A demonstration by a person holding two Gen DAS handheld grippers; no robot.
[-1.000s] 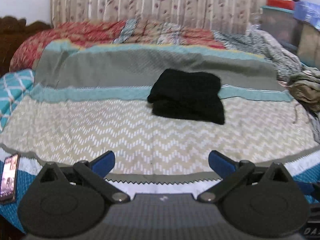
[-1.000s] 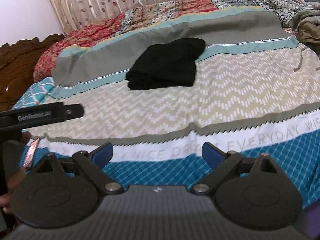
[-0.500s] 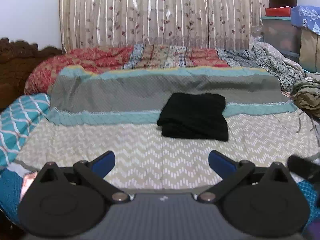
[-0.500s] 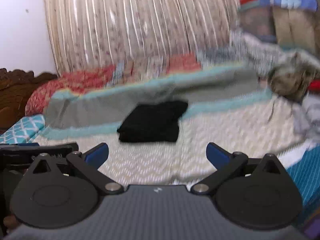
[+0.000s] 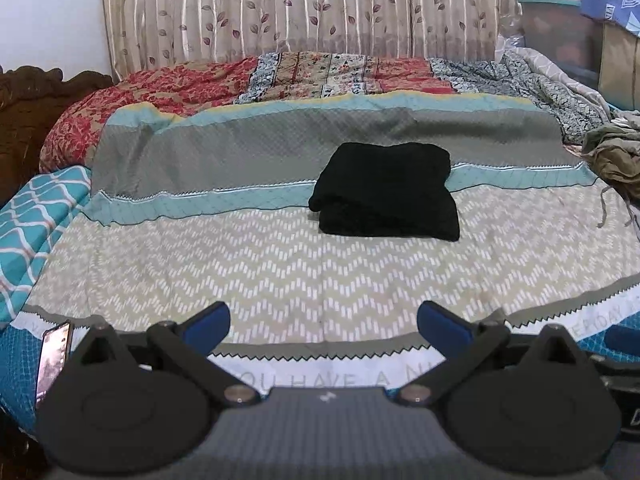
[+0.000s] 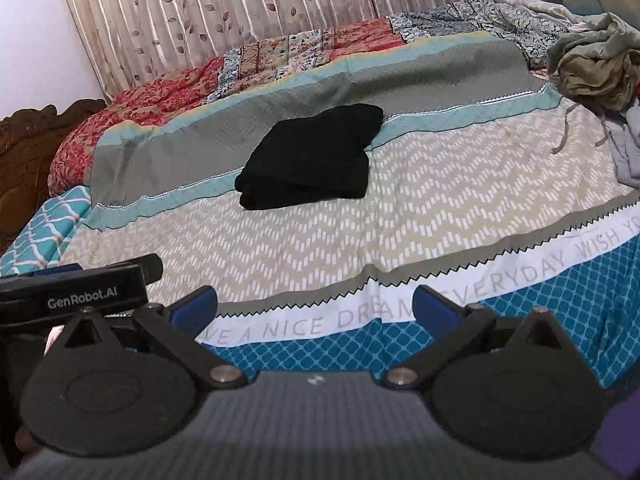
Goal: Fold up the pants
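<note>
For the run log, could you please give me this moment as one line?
pants: black pants folded, on bed | left gripper: open, empty | right gripper: open, empty | contact: none

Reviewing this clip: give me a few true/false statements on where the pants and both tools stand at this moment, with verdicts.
1. The black pants lie folded in a compact stack on the bedspread. True.
2. The left tool is shut on the pants. False: its jaws are open and well short of them, holding nothing.
3. The right tool is open and empty. True.
4. A phone lies on top of the pants. False: it lies at the near left edge of the bed, far from them.
5. A crumpled pile of clothes sits at the right side of the bed. True.
</note>
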